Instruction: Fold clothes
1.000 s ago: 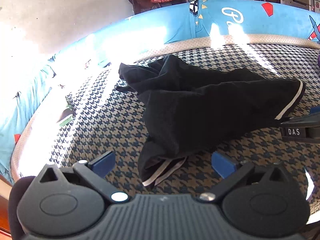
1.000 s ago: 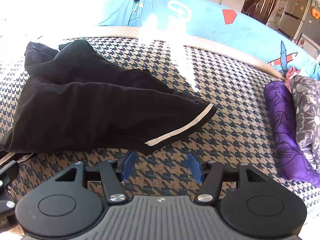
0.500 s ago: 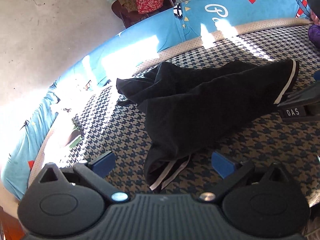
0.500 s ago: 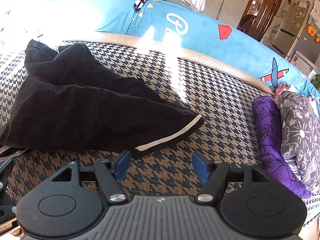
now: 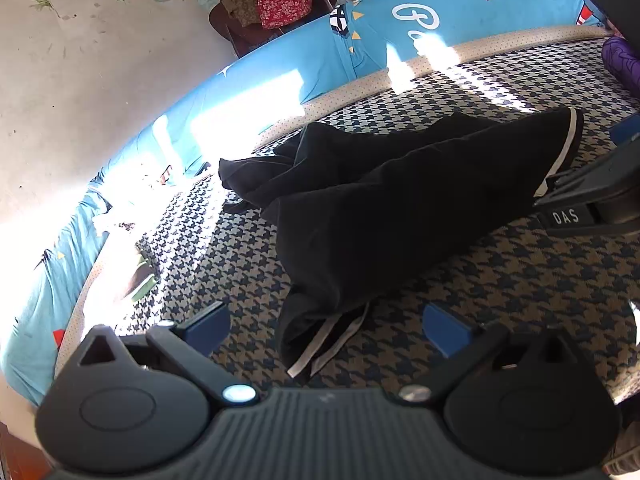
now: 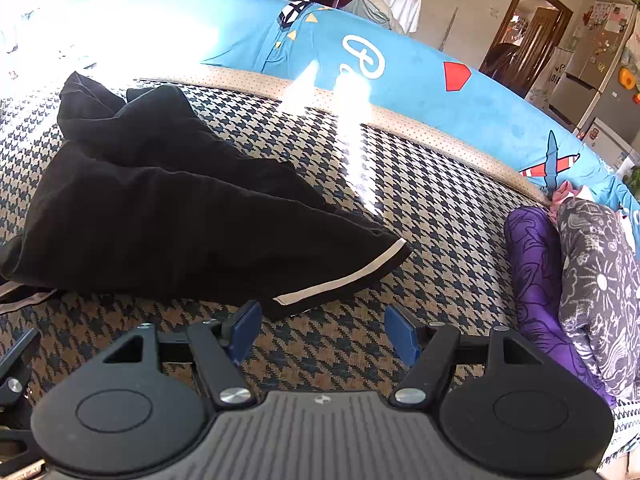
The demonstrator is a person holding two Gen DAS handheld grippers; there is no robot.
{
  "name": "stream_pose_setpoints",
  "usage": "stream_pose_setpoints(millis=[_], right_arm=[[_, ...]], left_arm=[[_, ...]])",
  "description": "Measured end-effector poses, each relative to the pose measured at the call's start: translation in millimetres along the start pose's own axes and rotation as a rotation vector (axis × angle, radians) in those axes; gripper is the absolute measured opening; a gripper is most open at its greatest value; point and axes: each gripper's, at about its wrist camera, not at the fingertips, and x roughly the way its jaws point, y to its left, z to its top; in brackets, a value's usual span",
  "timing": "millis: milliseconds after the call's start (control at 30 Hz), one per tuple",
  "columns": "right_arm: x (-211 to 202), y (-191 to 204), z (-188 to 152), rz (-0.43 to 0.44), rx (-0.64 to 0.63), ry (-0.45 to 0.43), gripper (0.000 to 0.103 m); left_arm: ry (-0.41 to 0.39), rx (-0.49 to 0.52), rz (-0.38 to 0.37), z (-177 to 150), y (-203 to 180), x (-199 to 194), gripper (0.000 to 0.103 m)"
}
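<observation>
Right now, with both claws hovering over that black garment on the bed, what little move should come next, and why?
Probably ease the right gripper forward onto the white-striped hem of the black garment and close. Its jaws stand open, having just been opening, with nothing between them, and the hem lies just ahead. The left gripper is open too, near the other striped end.

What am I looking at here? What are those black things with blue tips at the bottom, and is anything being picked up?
No robot here: a person holds a two-finger gripper in each hand, each carrying its own camera. One picture looks along the left gripper, the other along the right gripper. The blue tips are the fingers. A black garment with white stripes lies crumpled on a checked blanket; purple and grey clothes lie to the right. Both grippers are open and hold nothing; the right one's jaws have just been opening.
</observation>
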Motion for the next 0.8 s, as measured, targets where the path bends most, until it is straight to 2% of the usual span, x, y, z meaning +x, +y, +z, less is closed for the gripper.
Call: stream_pose_setpoints(millis=[633,800], right_arm=[[0.1,1.8,-0.4,-0.001,-0.005,0.001,0.068],[0.3,-3.1,0.7,0.030,0.033,0.014,0.068]], left_arm=[[0.004,-0.008,-0.010,-0.1,2.0,0.6,0.103],[0.008,-0.027,-0.011,1.2,5.6,2.6,0.103]])
